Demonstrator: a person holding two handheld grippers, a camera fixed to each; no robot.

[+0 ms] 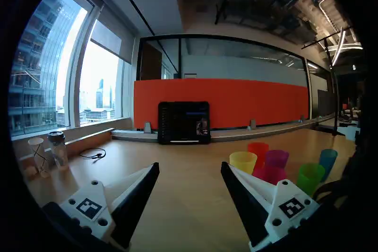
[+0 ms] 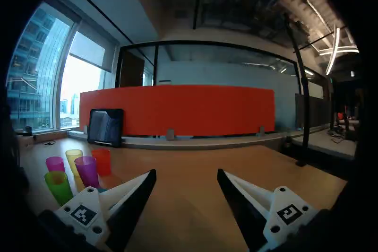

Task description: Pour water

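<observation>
Cups of coloured translucent plastic [image 1: 276, 158] stand upright, clustered on the pale wooden desk [image 2: 264, 162], to the right of the left gripper [image 1: 189, 166] and left of the right gripper [image 2: 185, 172], both wide open, empty and seemingly equally near.

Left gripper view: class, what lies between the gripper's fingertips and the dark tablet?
Only bare wooden table separates the left gripper from the tablet, in the left gripper view.
</observation>
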